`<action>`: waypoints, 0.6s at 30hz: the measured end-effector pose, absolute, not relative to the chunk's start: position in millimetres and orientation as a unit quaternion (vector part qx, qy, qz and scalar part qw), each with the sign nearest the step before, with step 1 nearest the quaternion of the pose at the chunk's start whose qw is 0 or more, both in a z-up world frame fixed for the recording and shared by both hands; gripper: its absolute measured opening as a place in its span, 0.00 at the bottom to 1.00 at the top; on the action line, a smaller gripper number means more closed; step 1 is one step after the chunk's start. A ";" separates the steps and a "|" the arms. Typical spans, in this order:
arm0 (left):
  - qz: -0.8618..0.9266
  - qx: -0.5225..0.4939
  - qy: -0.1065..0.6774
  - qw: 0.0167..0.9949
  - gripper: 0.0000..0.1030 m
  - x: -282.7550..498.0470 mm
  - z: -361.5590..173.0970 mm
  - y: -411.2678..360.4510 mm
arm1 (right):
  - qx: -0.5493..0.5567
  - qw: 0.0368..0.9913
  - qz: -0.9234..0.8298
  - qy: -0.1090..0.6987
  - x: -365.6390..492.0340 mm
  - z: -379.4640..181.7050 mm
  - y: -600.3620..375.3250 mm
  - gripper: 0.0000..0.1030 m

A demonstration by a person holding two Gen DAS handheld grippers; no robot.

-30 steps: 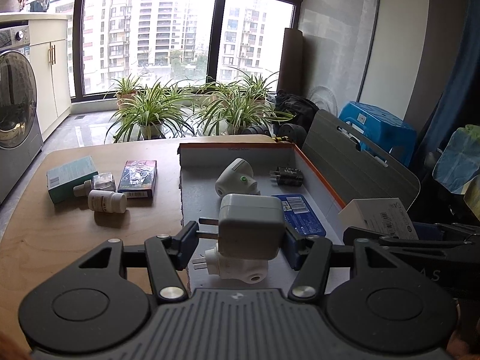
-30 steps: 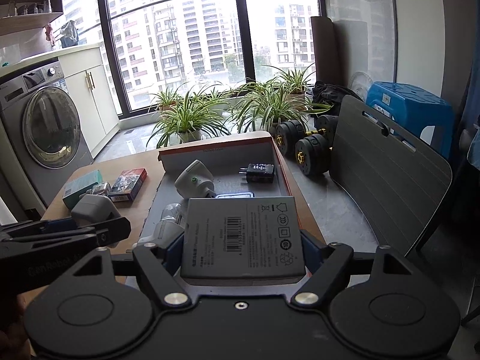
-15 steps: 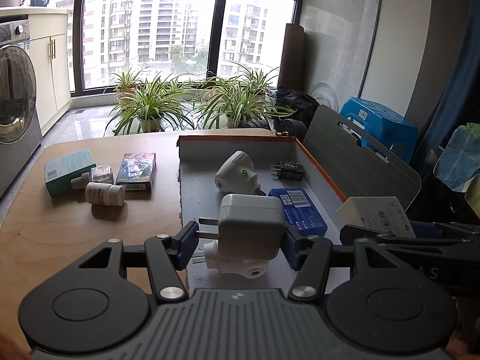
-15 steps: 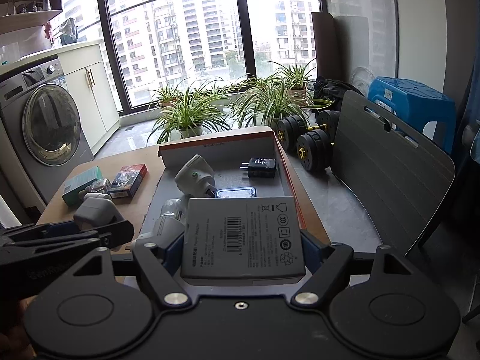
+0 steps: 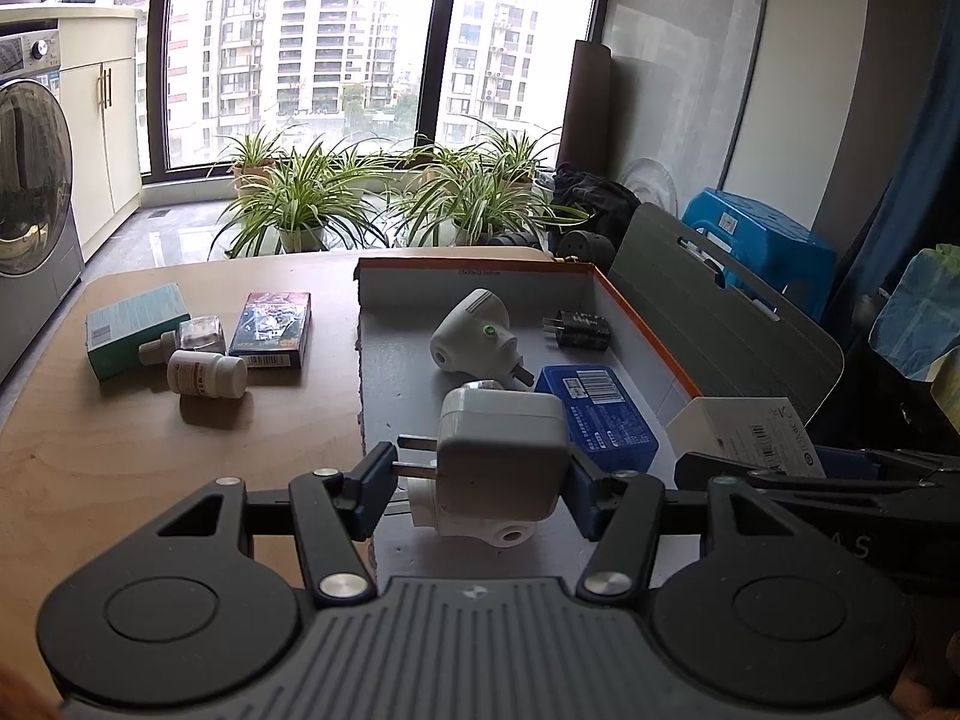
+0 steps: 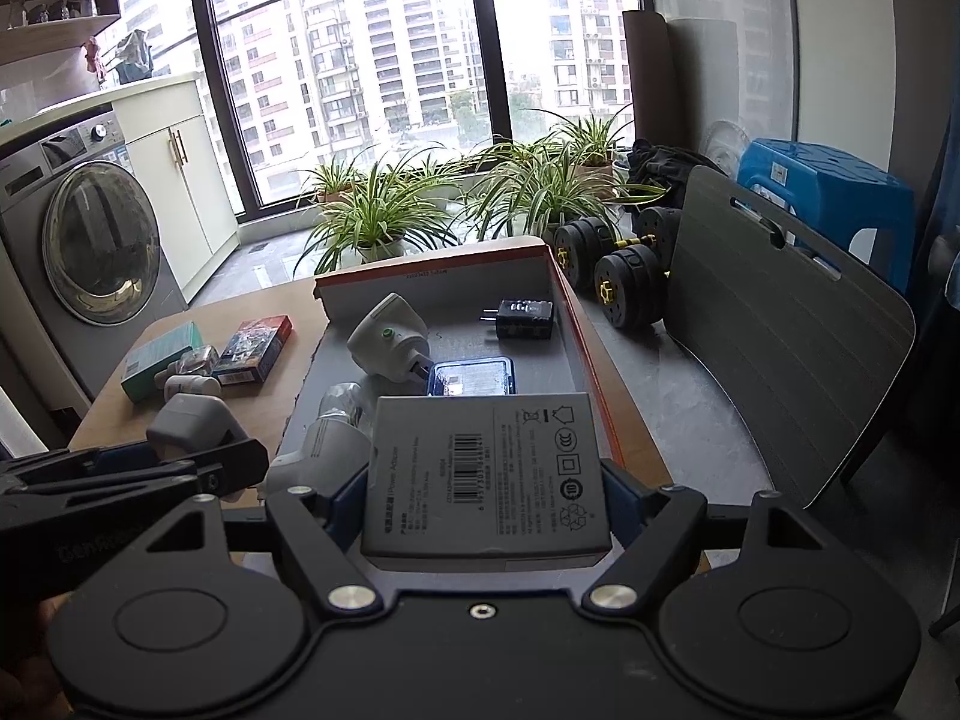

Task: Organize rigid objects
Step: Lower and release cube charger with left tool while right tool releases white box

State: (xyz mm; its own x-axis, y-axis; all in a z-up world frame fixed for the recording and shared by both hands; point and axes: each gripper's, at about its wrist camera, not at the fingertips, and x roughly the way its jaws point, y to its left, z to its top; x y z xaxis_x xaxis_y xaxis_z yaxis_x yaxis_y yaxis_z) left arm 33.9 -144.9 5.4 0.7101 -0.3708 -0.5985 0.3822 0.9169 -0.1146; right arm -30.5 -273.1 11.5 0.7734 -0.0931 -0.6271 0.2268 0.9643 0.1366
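My left gripper [image 5: 480, 474] is shut on a white square charger [image 5: 501, 450], prongs pointing left, held above the near end of the orange-rimmed grey tray [image 5: 648, 330]. My right gripper [image 6: 483, 501] is shut on a grey power-adapter box [image 6: 486, 471], held over the tray's near right corner [image 6: 591, 372]. In the tray lie a white plug adapter with a green dot [image 5: 474, 333], a black plug [image 5: 576, 330], a blue box [image 5: 594, 414] and another white adapter [image 5: 480, 525] under my left gripper.
On the wooden table [image 5: 120, 450] left of the tray lie a teal box [image 5: 135, 327], a red-blue box [image 5: 273, 330], a white pill bottle [image 5: 207, 373] and a small clear bottle [image 5: 186, 339]. A grey chair back [image 6: 786, 348], dumbbells [image 6: 618, 264] and plants [image 5: 300, 204] stand beyond.
Both grippers have drawn back and risen a little from the tray, each still holding its object. The things in the tray and on the table have not moved.
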 end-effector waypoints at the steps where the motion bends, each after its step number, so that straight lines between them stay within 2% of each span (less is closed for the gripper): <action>1: -0.204 0.008 0.322 0.925 0.57 34.1 5.1 -144.5 | 0.103 0.936 -0.085 0.326 -30.5 11.2 -273.1 0.89; 18: -0.200 0.002 0.330 0.922 0.57 35.3 -0.4 -140.7 | 0.103 0.933 -0.083 0.335 -29.0 4.3 -271.2 0.89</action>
